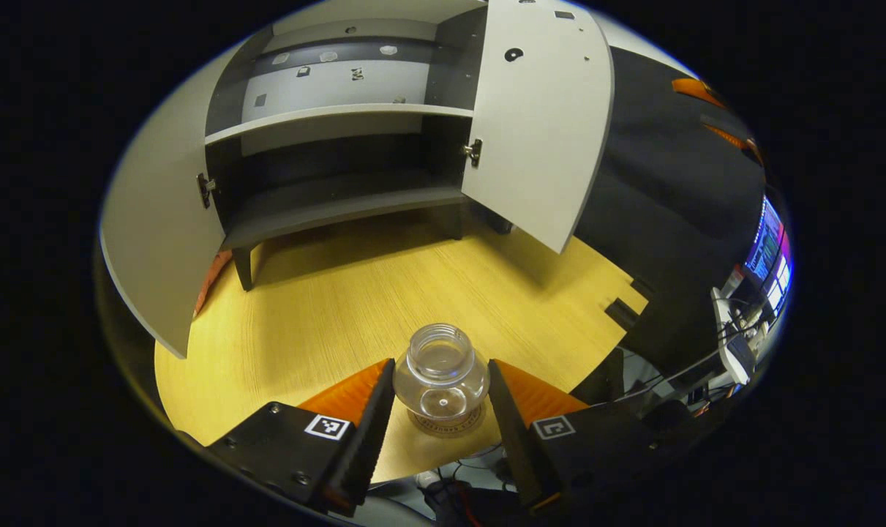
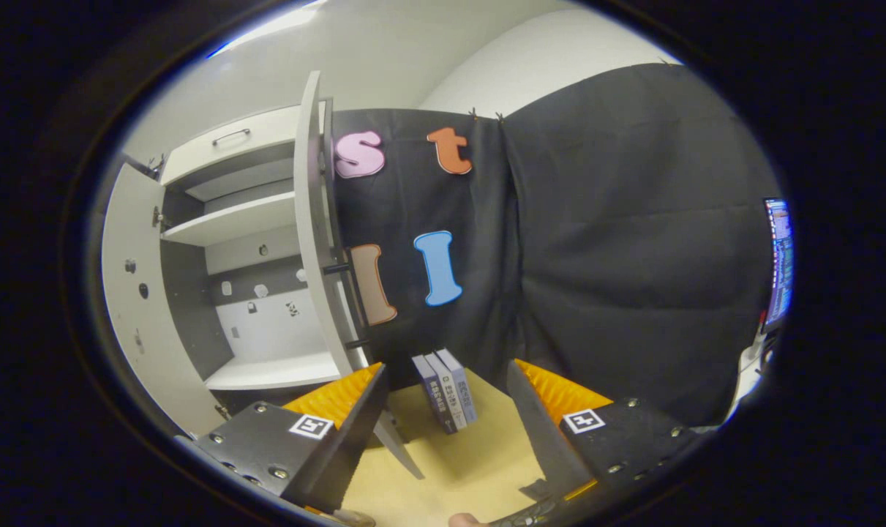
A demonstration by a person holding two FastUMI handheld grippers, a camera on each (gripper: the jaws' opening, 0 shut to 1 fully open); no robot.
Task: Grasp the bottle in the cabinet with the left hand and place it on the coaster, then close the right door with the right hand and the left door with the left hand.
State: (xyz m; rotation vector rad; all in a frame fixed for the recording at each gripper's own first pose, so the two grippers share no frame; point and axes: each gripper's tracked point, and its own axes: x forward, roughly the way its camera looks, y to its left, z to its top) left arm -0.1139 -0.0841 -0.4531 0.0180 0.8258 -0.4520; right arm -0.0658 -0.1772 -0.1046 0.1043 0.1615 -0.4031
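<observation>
A clear, uncapped bottle (image 1: 440, 373) stands upright on a round coaster (image 1: 446, 426) near the front edge of the wooden table (image 1: 325, 307). My left gripper (image 1: 442, 364) is shut on it, one finger pressing on each side. Behind it the grey cabinet (image 1: 340, 117) has both doors swung wide: the left door (image 1: 157, 241) and the right door (image 1: 538, 124). Its shelves look bare. In the right gripper view my right gripper (image 2: 446, 375) is open and holds nothing. It hovers over the table just right of the edge-on right door (image 2: 314, 241).
Three books (image 2: 446, 391) stand upright on the table against the black cloth wall, beyond my right gripper. A lit monitor (image 1: 768, 249) and cables lie off the table's right side. The cabinet stands on short legs at the table's far end.
</observation>
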